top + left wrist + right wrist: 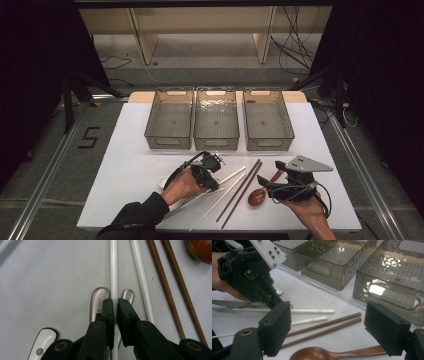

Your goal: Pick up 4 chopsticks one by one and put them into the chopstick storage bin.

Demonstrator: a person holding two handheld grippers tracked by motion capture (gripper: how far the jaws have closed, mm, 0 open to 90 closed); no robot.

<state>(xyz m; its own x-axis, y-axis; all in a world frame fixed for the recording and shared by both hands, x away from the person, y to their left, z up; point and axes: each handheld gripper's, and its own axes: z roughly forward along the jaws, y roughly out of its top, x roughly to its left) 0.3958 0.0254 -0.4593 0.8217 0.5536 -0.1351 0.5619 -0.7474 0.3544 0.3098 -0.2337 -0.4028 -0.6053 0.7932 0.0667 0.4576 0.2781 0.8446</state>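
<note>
Pinching a white chopstick (113, 277) in my left gripper (115, 312), jaws clamped tight.
It lies on the white table (130, 165) between two steel handles (99, 301); my right gripper (332, 327) hovers with jaws apart over the wooden spoon (332, 353), brown chopsticks (329, 325) beside.

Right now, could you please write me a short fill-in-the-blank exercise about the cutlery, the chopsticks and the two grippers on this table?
1. The left gripper is shut on a thin ____ chopstick.
2. The number of clear grey plastic bins along the far side of the white table is ____.
3. The right gripper, jaws open, hovers over a brown wooden ____.
4. The two brown wooden chopsticks lie ____ each other.

Missing words: white; three; spoon; beside
</note>
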